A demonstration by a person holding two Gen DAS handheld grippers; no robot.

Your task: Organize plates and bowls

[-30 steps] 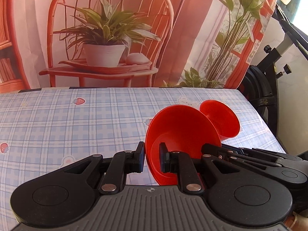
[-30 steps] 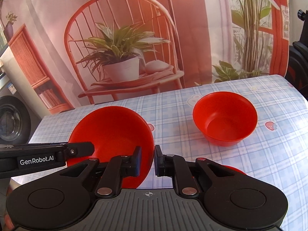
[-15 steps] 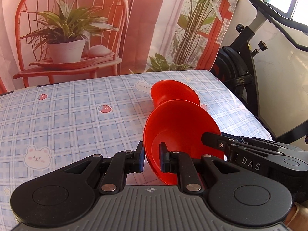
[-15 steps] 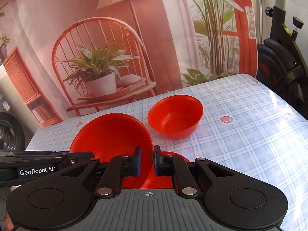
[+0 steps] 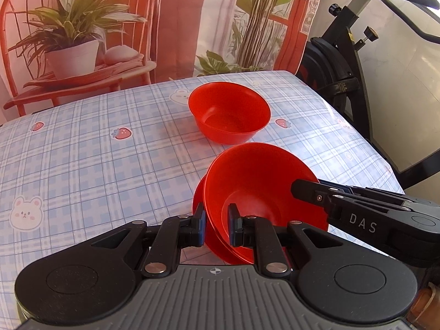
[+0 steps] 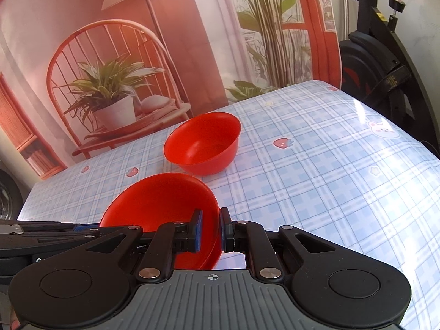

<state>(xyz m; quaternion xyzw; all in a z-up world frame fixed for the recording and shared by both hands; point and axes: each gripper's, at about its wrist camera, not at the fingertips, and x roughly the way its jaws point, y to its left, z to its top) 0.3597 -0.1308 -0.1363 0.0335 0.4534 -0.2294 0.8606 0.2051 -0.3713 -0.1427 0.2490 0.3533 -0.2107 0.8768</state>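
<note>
A red bowl (image 5: 261, 189) hangs tilted just over the checked tablecloth, held by both grippers at opposite rims. My left gripper (image 5: 217, 224) is shut on its near rim. My right gripper (image 6: 211, 231) is shut on the other rim, and its arm (image 5: 357, 209) reaches in from the right in the left wrist view. A second red rim (image 5: 198, 206) shows right under the held bowl (image 6: 159, 200); I cannot tell whether it is a plate or a bowl. Another red bowl (image 5: 229, 112) stands upright on the cloth beyond, also seen in the right wrist view (image 6: 203, 143).
The table (image 5: 82, 165) has a blue checked cloth with strawberries and bears. Its right edge runs close to a black exercise bike (image 5: 343, 68). A printed backdrop (image 5: 82, 27) of a chair and plants hangs behind the far edge.
Both grippers have carried the held bowl across the table and lower, towards the standing bowl. The held bowl now tilts less and sits over a second red rim.
</note>
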